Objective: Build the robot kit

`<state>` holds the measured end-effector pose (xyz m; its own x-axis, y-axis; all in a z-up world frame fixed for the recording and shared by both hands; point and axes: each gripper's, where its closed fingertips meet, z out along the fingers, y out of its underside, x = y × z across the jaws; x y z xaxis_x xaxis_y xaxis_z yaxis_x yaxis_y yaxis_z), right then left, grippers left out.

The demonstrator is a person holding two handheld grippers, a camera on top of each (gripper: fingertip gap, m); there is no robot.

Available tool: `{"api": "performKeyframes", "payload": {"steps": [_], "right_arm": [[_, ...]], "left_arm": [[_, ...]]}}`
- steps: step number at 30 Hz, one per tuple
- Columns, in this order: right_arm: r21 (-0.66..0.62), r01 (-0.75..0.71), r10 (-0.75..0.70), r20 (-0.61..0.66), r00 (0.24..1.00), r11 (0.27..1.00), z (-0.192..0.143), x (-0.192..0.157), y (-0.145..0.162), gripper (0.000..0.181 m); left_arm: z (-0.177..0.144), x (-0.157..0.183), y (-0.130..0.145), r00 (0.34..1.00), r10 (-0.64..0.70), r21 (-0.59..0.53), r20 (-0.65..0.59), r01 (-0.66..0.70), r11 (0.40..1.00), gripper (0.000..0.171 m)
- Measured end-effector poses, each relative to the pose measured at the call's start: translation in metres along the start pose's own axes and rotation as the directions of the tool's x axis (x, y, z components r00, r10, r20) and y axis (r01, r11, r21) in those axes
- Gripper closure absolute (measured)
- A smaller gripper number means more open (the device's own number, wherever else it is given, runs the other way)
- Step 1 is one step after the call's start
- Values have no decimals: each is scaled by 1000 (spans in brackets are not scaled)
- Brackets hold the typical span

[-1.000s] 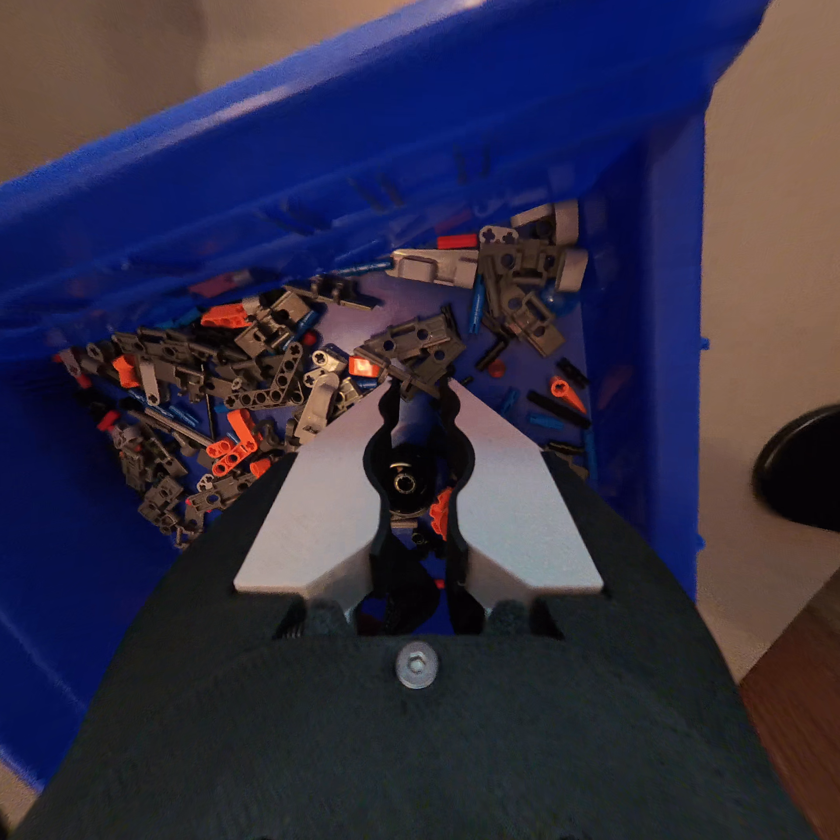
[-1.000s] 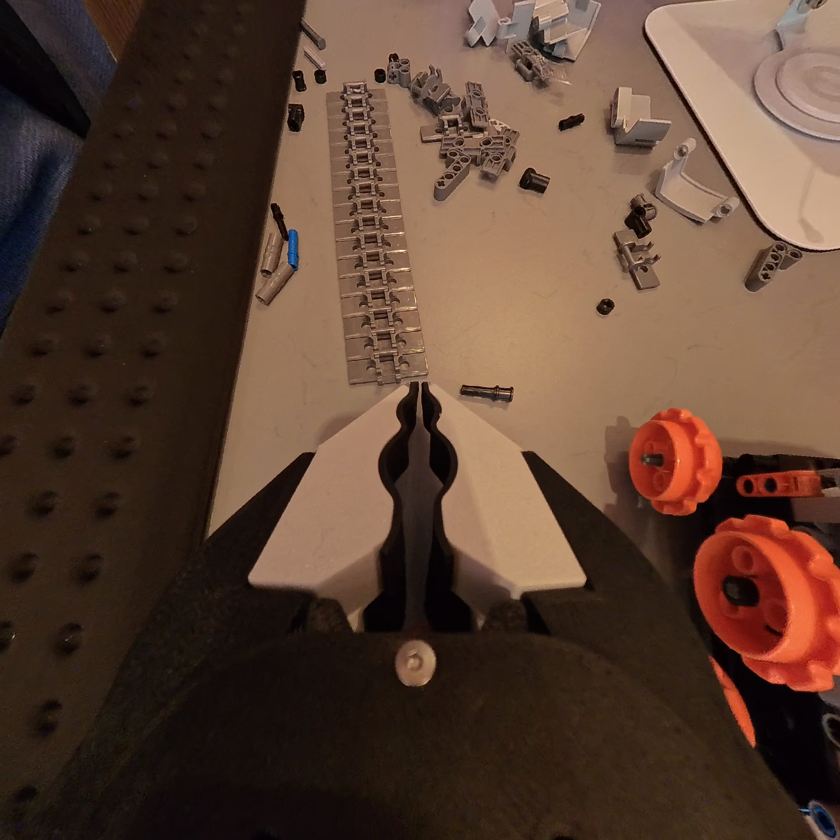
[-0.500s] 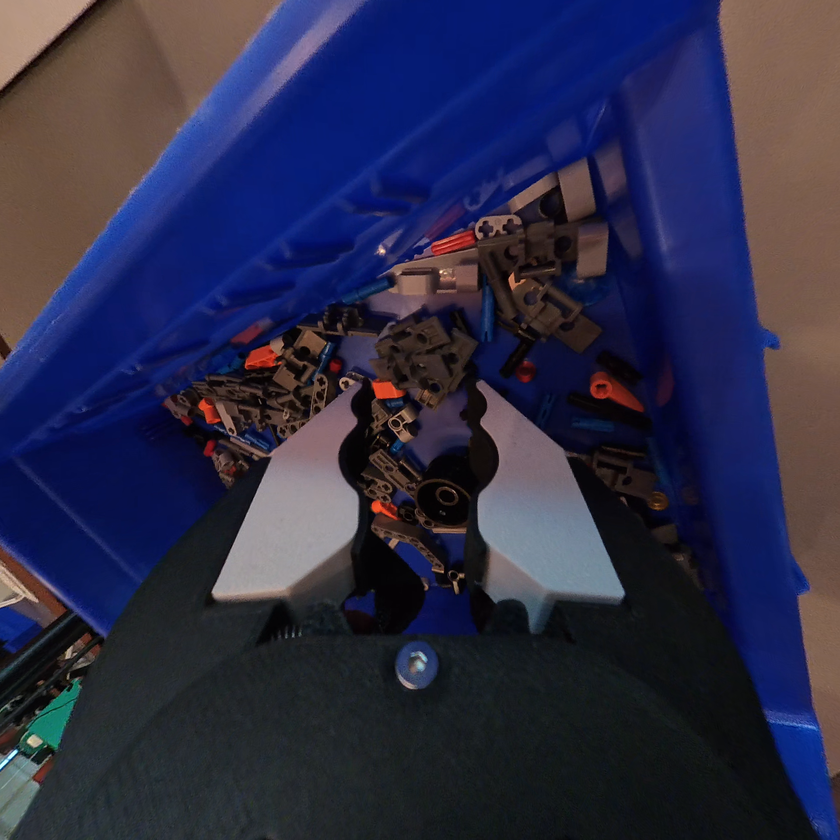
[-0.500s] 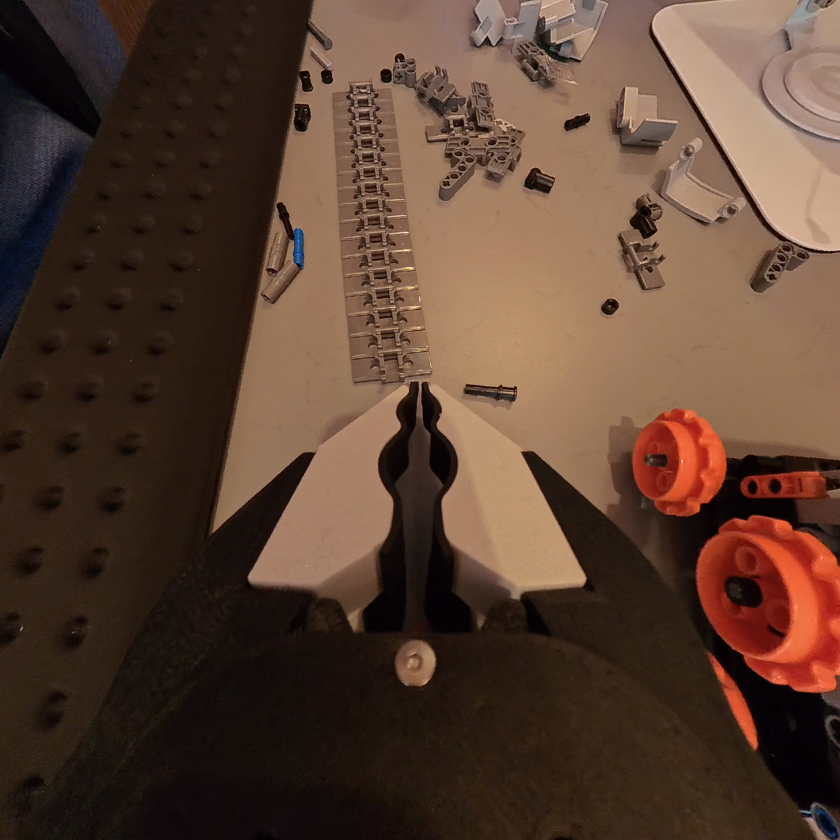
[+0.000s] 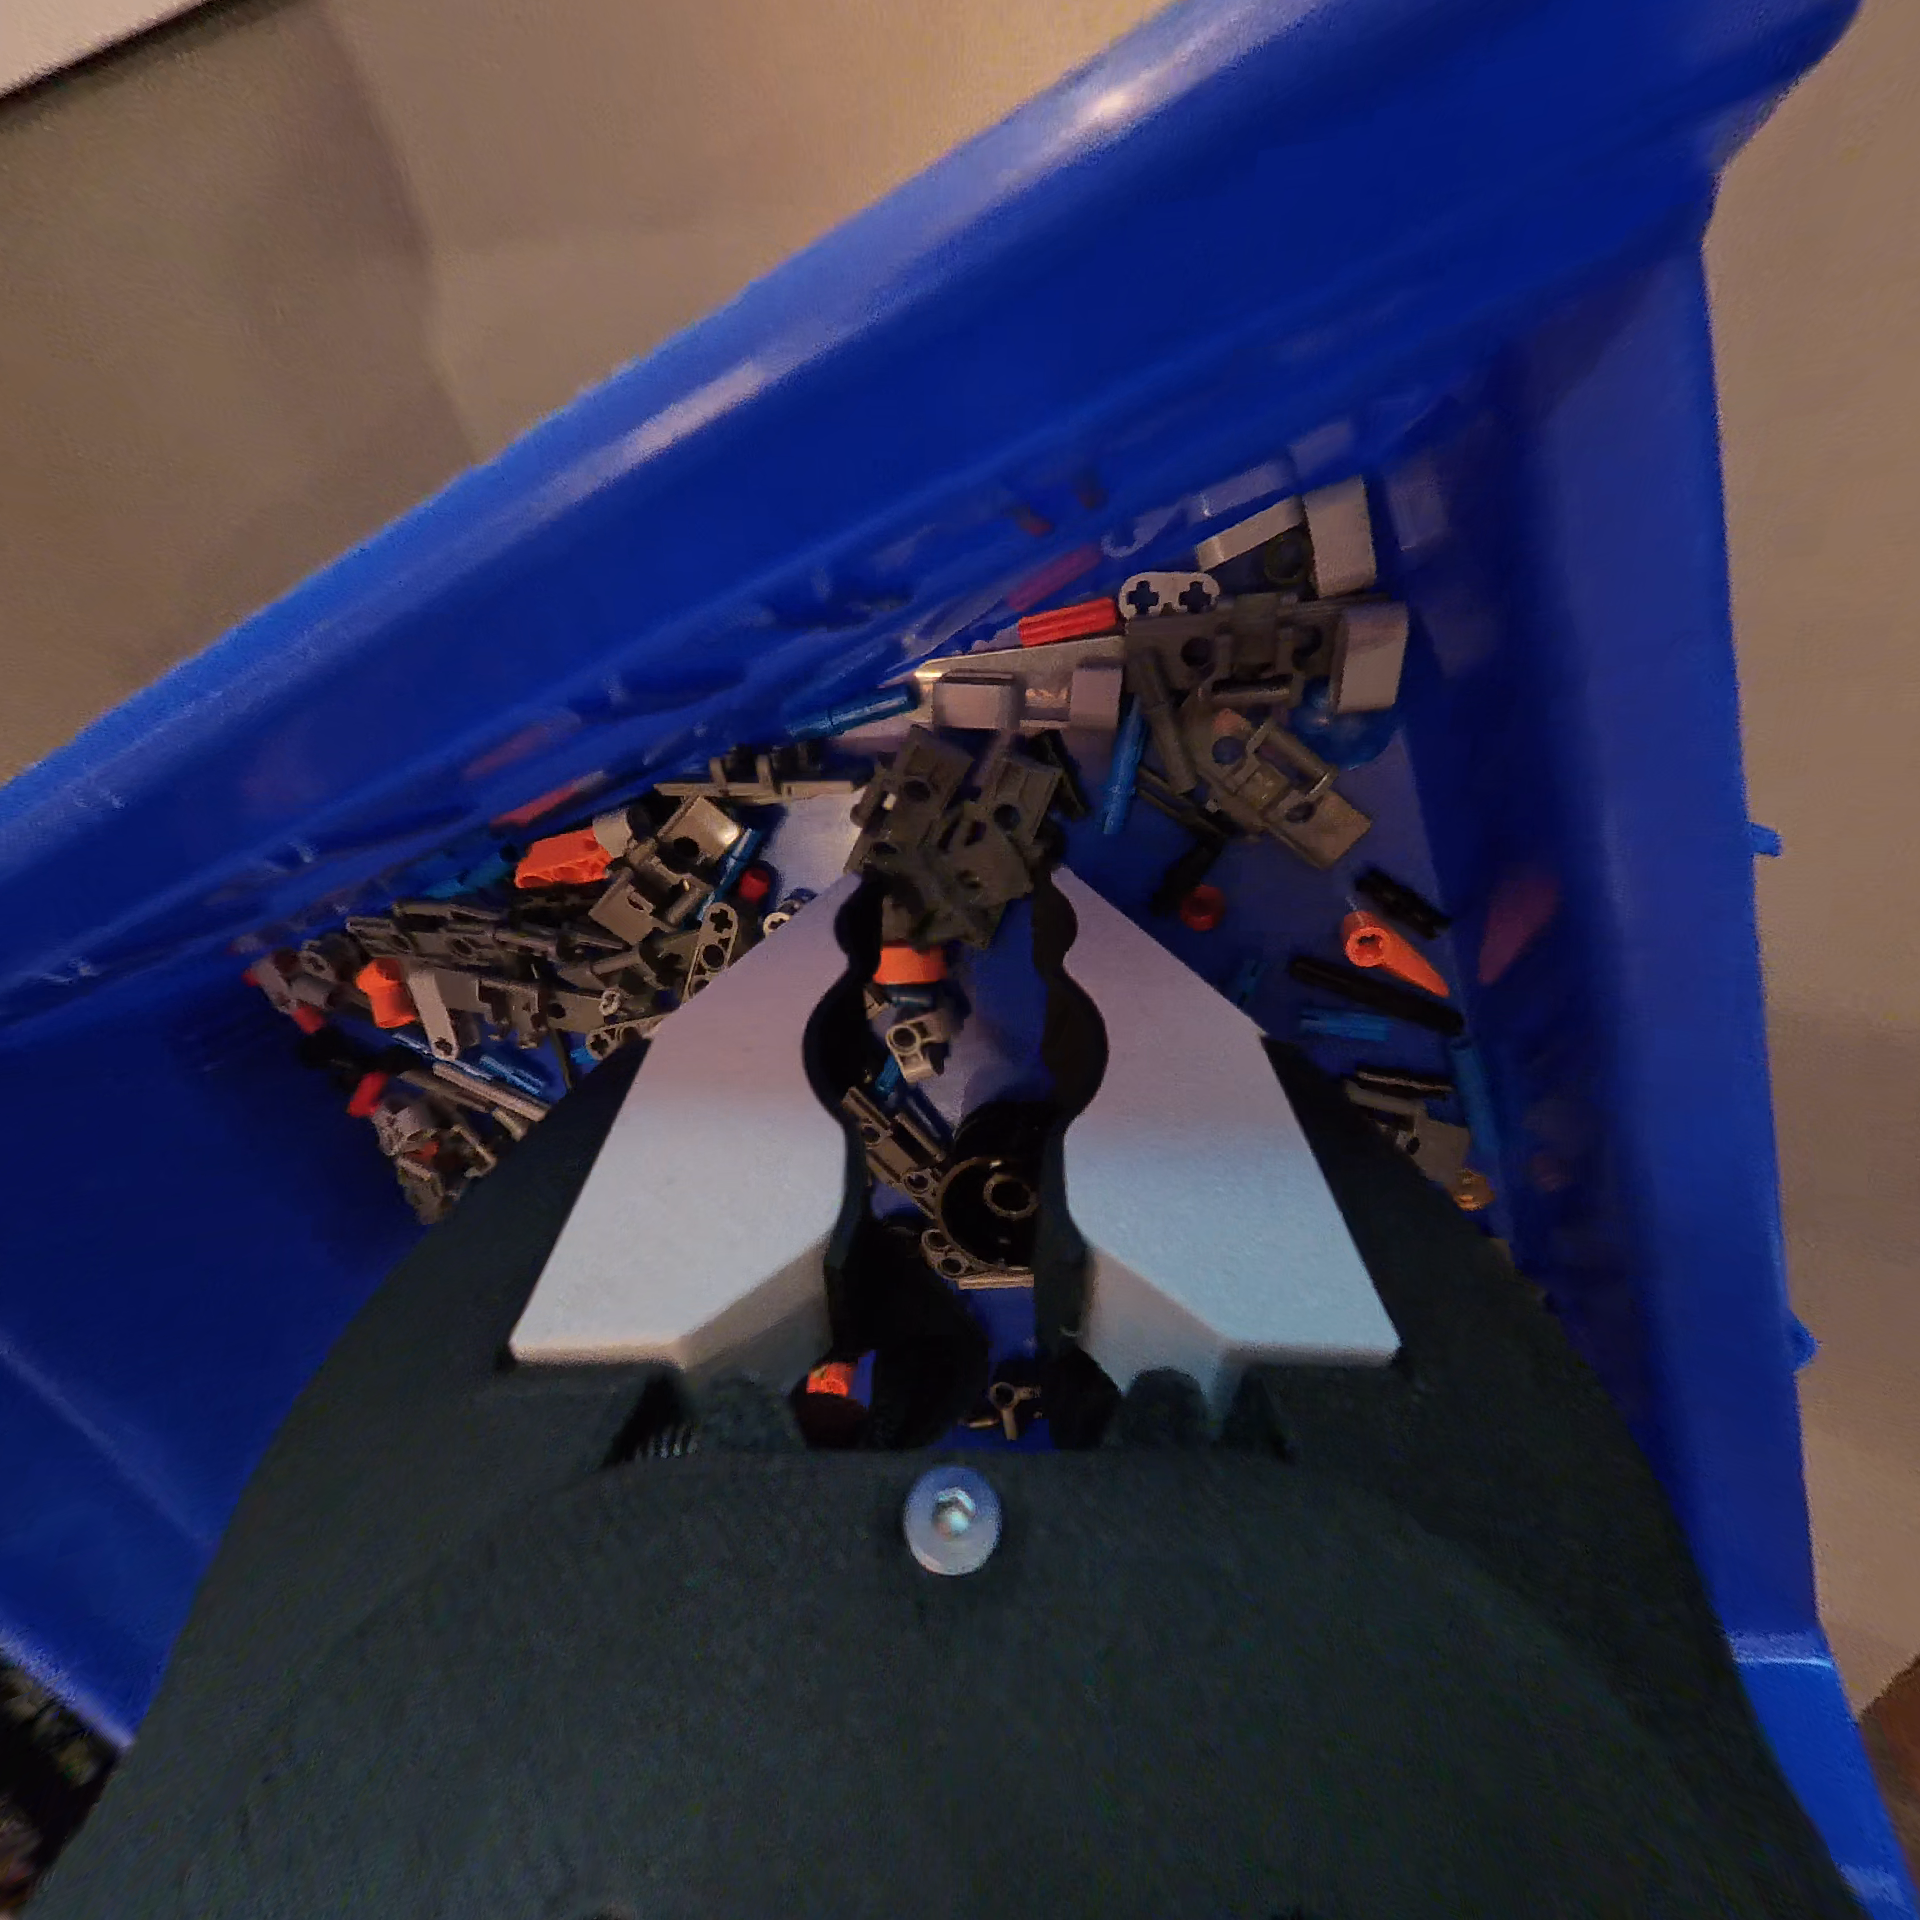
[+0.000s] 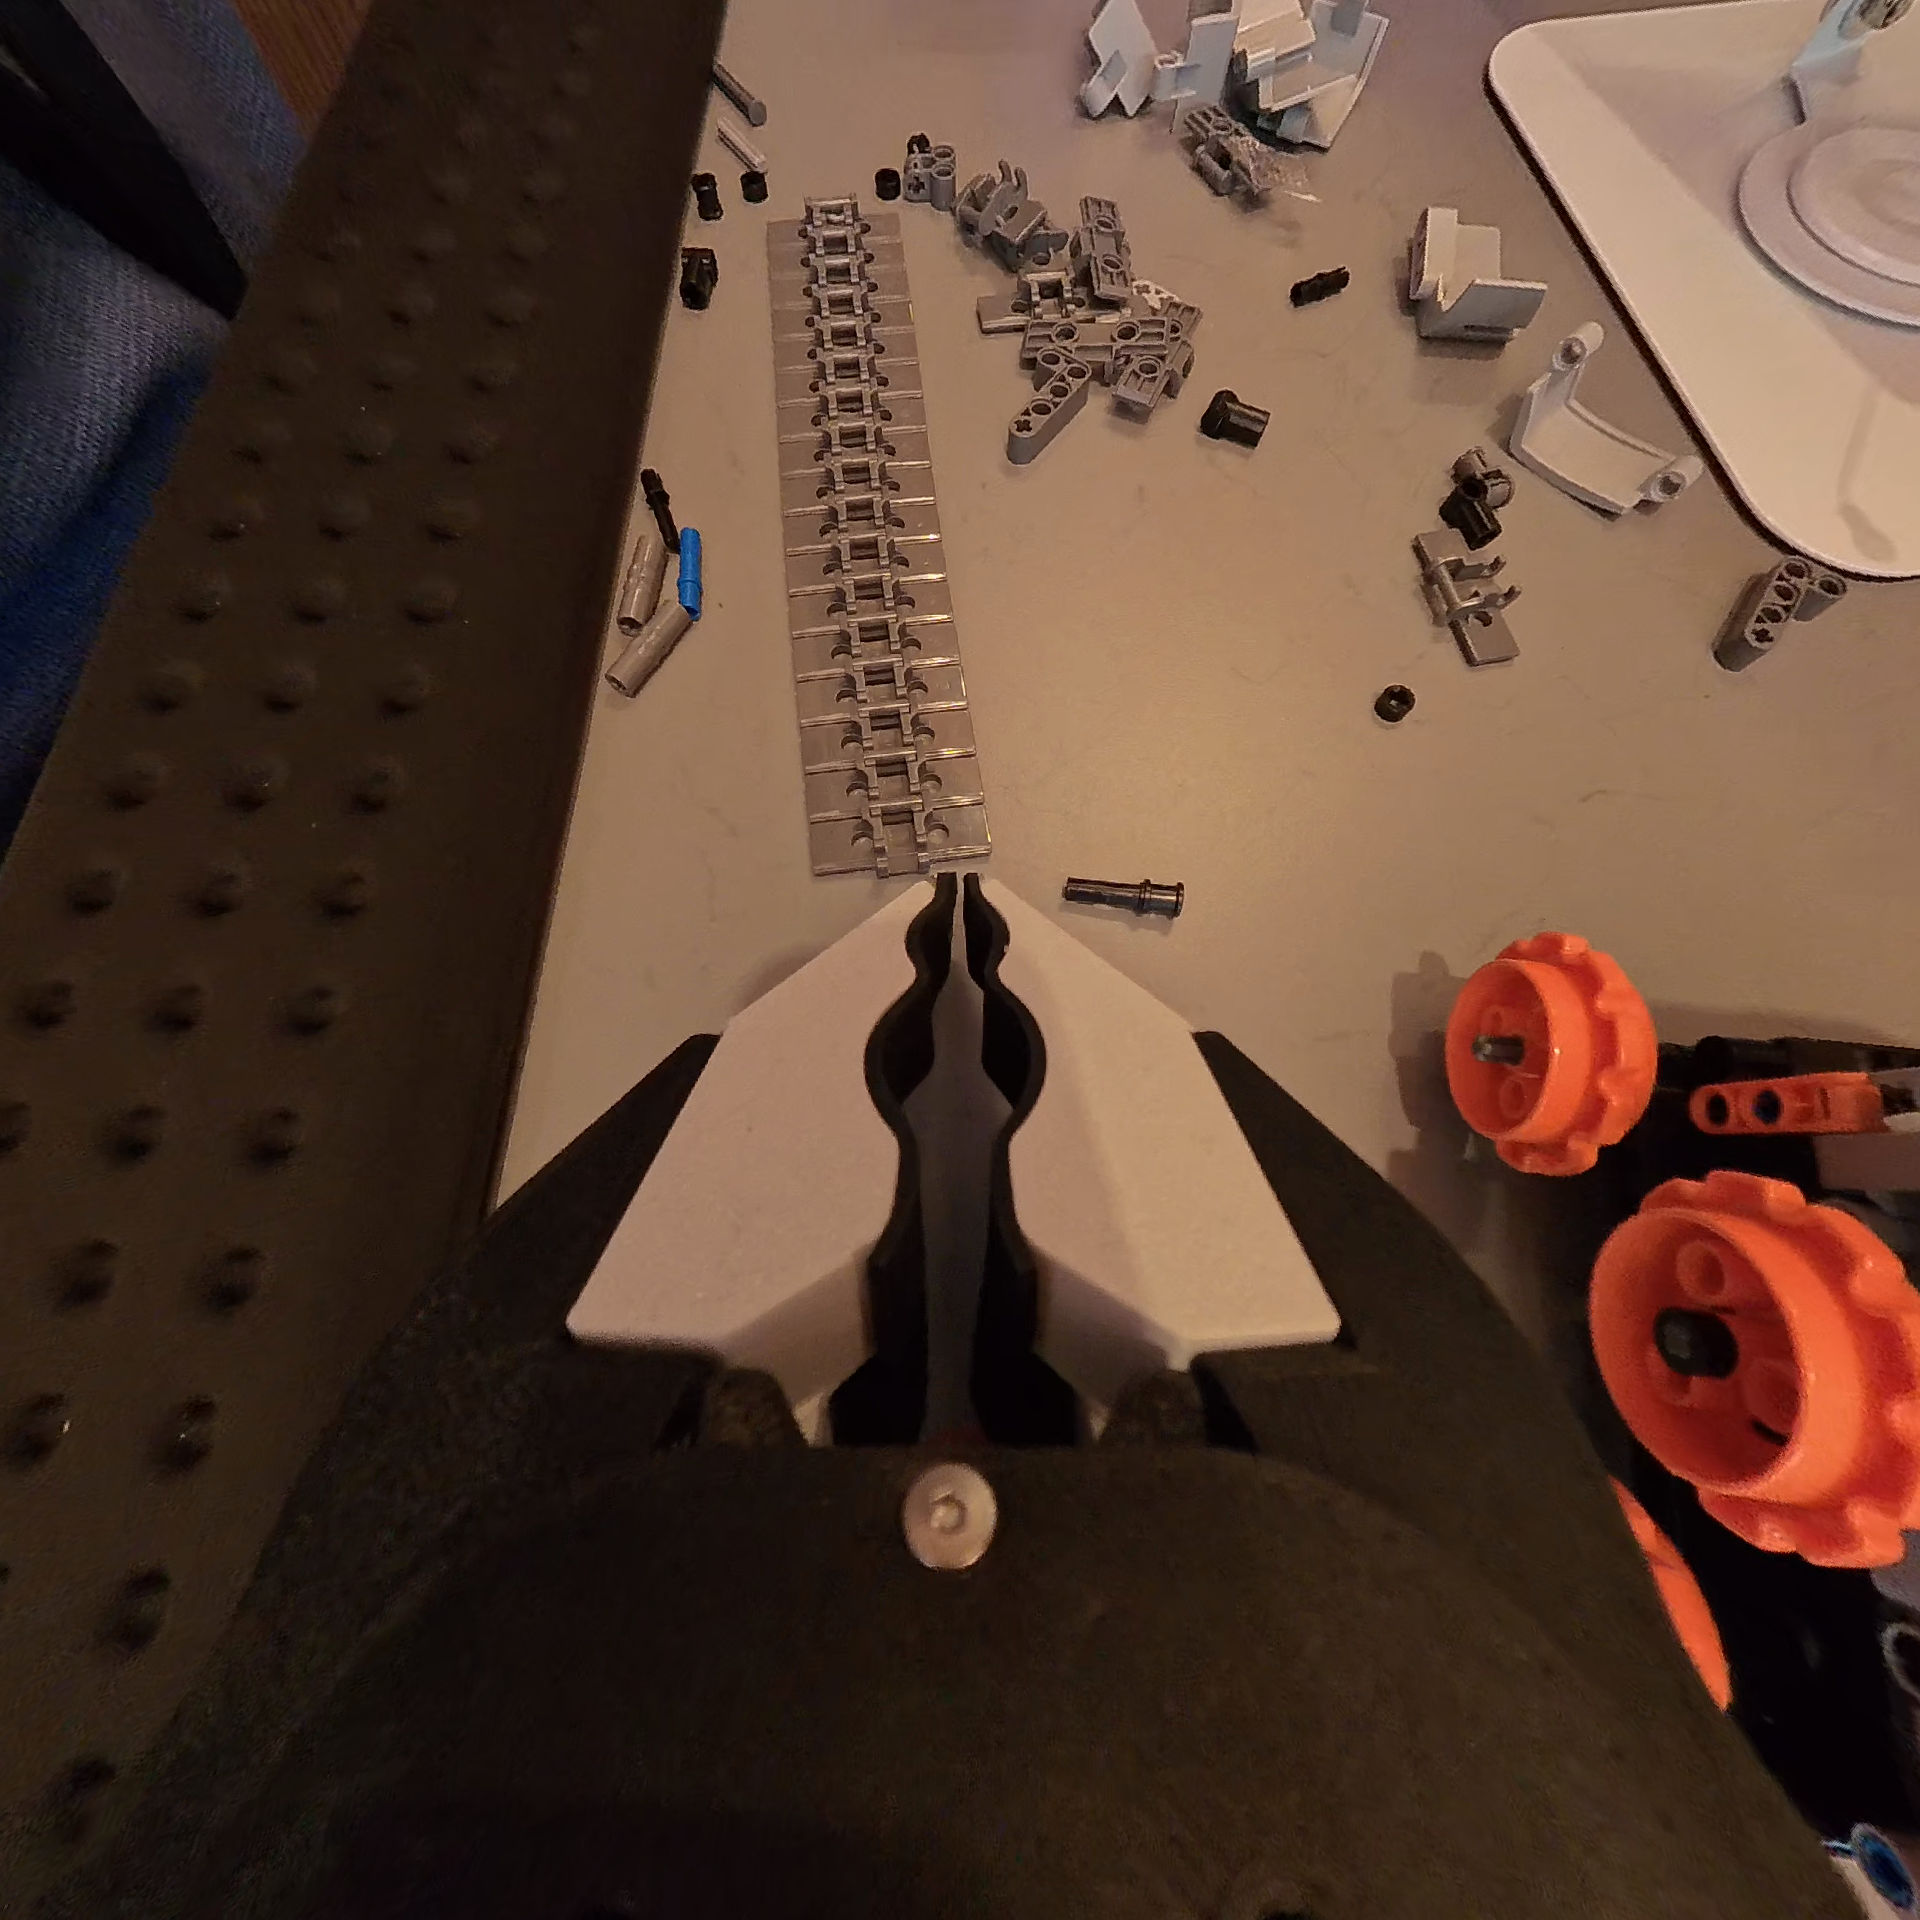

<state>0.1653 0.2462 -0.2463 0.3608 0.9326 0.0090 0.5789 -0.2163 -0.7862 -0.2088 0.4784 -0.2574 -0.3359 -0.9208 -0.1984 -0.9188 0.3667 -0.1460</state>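
The left gripper (image 5: 951,904), jaws parted over a dark grey clump of plastic building pieces (image 5: 951,842) in the tilted blue plastic bin (image 5: 727,540), could snag several pieces or spill them. The right gripper (image 6: 958,883) hovers nearly closed and empty just short of the long grey linked track strip (image 6: 878,540) at centre frame. I can read no writing.

The left claw (image 5: 951,904) stands parted inside a tilted blue bin (image 5: 935,436), over a black wheel piece (image 5: 992,1195) among dark grey parts. The right claw (image 6: 958,883), closed and empty, sits just short of the near end of a grey track strip (image 6: 878,540) on the worktop (image 6: 1247,727).
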Motion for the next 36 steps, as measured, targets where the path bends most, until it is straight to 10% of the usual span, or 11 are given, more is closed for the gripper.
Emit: {"api": "performKeyframes", "payload": {"steps": [21, 36], "right_arm": [[0, -16, 16, 11, 1000, 1000, 0, 0, 2, 181], [6, -17, 17, 16, 1000, 1000, 0, 0, 1, 181]], "left_arm": [[6, -12, -12, 980, -145, 95, -139, 159, 983, 130], [1, -14, -7, 970, -210, 142, -122, 227, 964, 151]]}}
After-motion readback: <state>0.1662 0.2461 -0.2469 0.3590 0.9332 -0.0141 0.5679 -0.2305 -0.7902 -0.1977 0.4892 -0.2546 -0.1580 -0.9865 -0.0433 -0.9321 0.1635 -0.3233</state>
